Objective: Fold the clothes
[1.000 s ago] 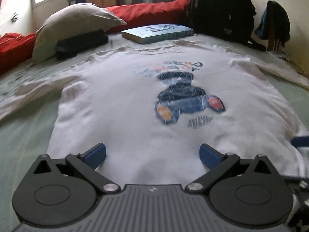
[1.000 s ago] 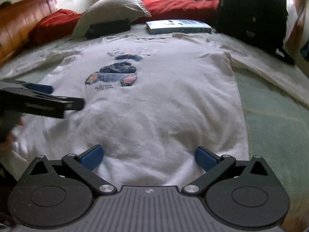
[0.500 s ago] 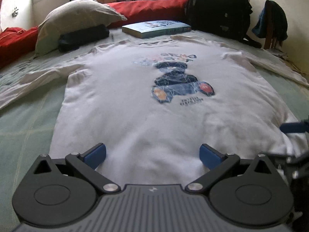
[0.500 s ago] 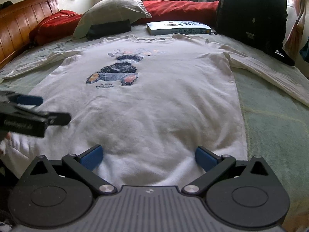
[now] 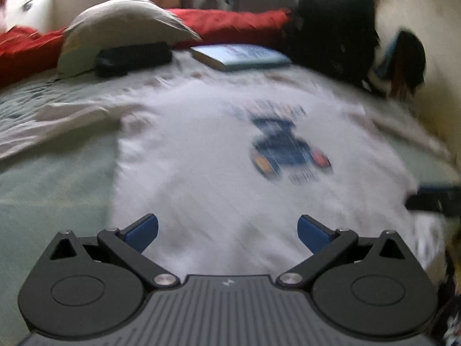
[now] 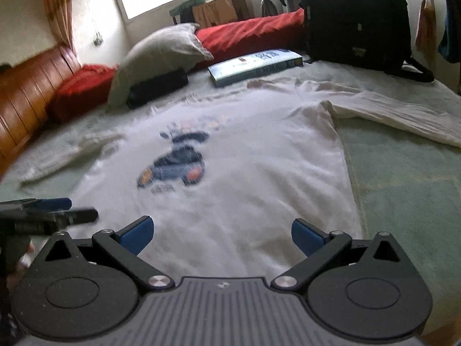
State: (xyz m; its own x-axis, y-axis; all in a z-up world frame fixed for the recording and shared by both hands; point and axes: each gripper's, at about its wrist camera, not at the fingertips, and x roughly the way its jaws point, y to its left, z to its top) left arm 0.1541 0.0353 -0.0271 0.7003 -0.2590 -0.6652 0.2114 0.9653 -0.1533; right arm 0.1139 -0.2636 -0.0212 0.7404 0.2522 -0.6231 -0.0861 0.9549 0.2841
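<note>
The left wrist view is smeared by motion: the white shirt (image 5: 219, 155) shows no legible print, and the lettering above and below its dark blue figure (image 5: 285, 152) cannot be read. The shirt's hem runs under the left tongs (image 5: 227, 230) and is hidden by their body. The right tongs (image 5: 435, 199) enter at the right edge, cut off; their jaw spacing cannot be judged there. In the right wrist view the print (image 6: 175, 164) is likewise blurred. The shirt's far sleeve (image 6: 403, 115) is cut by the right edge. The book (image 6: 256, 66) carries cover text too small to read. A hand (image 6: 17, 259) low at the left edge is mostly hidden.
</note>
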